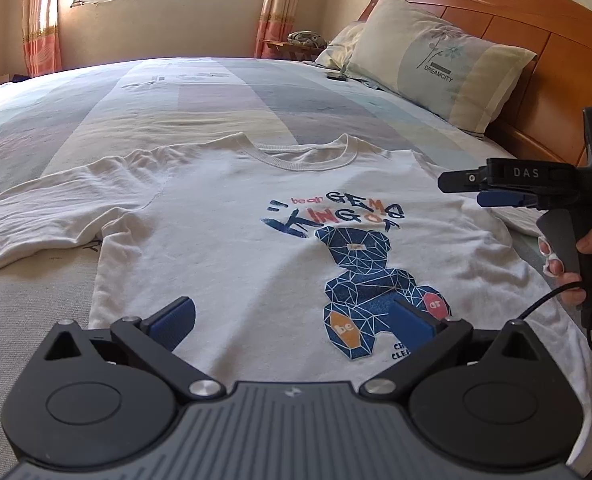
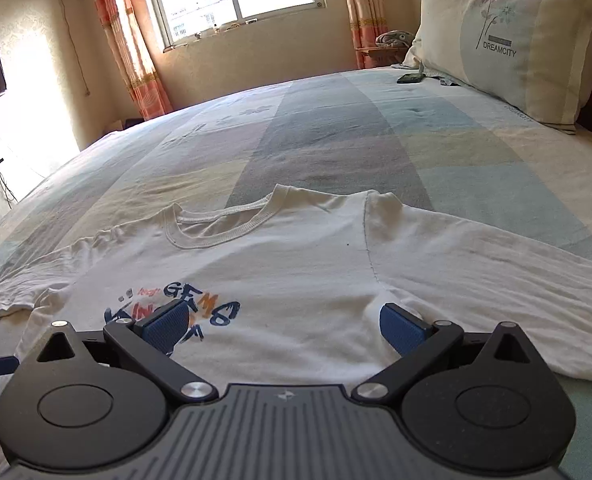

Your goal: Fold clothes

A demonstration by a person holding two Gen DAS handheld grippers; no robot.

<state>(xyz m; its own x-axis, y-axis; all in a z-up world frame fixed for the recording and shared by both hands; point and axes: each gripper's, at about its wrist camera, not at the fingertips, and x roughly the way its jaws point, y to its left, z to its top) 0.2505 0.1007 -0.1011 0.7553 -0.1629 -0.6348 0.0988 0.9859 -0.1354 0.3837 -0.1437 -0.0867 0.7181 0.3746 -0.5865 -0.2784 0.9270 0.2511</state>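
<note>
- My left gripper [image 1: 292, 320] has its jaws spread wide, holding nothing, poised over the lower front of the white shirt [image 1: 232, 248].
- My right gripper [image 2: 284, 326] is wide open too and empty, above the chest print.
- The shirt lies flat on the bed [image 1: 216, 96], collar toward twelve o'clock.
- A pillow [image 1: 435, 56] sits at two o'clock.
</note>
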